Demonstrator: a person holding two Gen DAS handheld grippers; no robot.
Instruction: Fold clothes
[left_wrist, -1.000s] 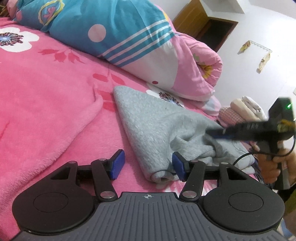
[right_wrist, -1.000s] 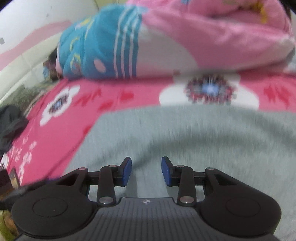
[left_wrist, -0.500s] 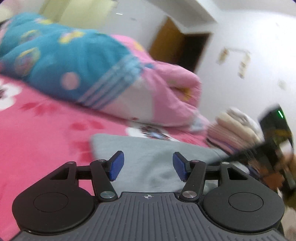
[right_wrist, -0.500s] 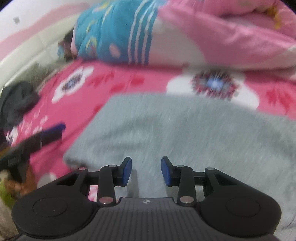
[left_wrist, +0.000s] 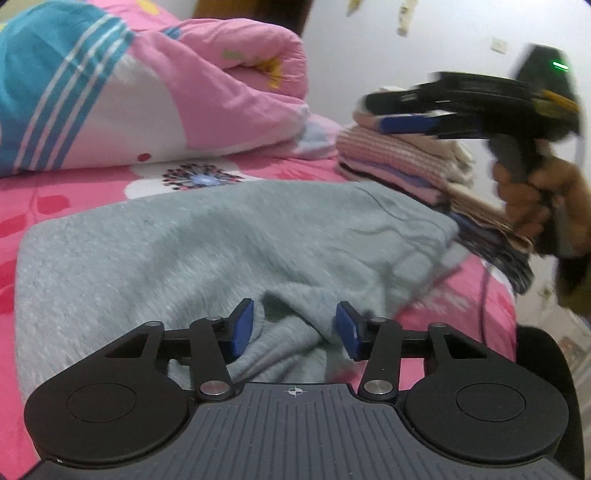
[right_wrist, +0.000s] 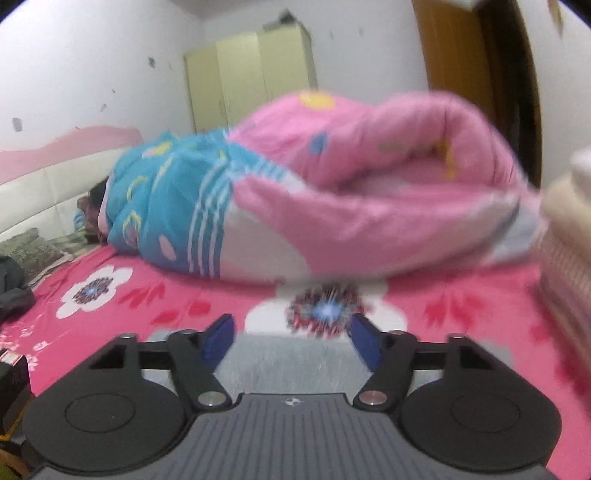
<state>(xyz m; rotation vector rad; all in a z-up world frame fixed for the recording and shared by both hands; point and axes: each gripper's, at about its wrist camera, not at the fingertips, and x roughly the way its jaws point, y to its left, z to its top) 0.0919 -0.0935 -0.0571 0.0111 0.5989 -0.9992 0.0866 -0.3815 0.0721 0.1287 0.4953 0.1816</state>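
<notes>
Each hand-held gripper has black linkage arms, silver screws, blue pads, a ribbed grey body; the right one shows a green light.

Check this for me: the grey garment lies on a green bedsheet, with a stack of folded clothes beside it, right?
Not quite. The left wrist view shows the grey garment on a pink flowered bedsheet, not green. The stack of folded clothes is indeed beside it.

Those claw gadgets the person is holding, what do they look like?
Each claw is black plastic with two blue pads on hinged arms with silver pivots, over a ribbed grey base: the left claw and the right claw. The right one has a pistol handle, a green light and a thin cable.
</notes>
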